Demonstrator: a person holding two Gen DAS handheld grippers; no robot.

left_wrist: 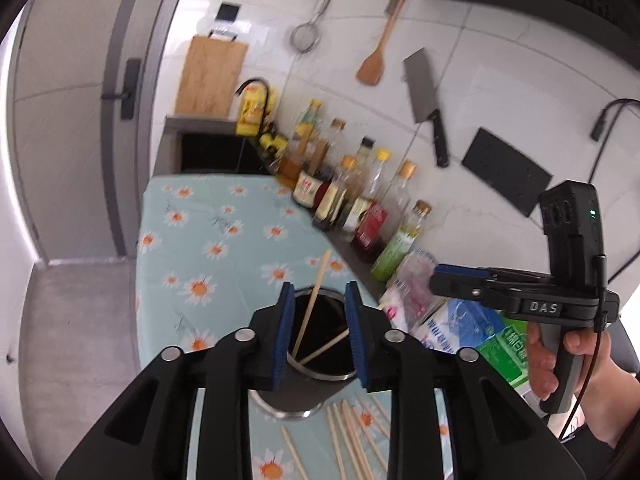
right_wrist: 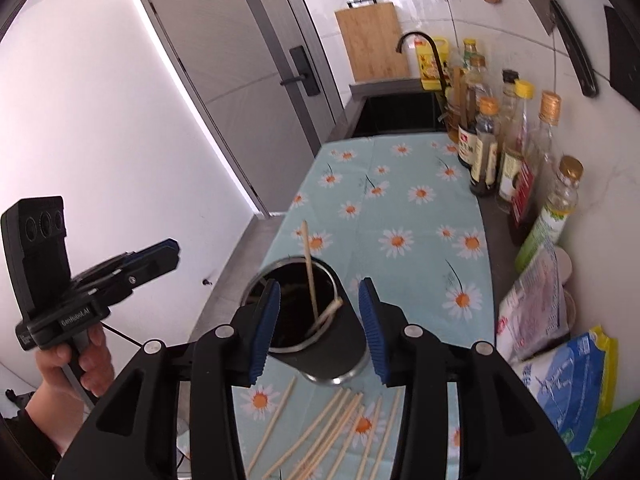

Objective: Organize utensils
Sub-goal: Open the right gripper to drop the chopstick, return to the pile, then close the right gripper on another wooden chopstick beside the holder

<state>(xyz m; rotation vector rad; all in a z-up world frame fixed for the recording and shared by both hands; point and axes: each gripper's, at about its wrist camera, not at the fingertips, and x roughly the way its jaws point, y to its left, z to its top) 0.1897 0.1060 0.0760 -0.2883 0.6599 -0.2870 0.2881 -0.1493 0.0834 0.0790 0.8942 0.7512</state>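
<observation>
Left gripper point(left_wrist: 318, 334) agape over holder point(right_wrist: 316, 334), chopstick point(right_wrist: 310, 270) inside leaning upright

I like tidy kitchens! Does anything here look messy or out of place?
Yes. Most chopsticks lie scattered and crisscrossed on the daisy tablecloth, in front of the metal utensil cup. Only a few stand inside the cup, leaning different ways. Both hand-held grippers are empty.

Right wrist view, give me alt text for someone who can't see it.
The open right gripper hovers empty over a dark metal holder with a few chopsticks inside, on a daisy-print tablecloth. Loose chopsticks lie in front; the left gripper is at left.
</observation>
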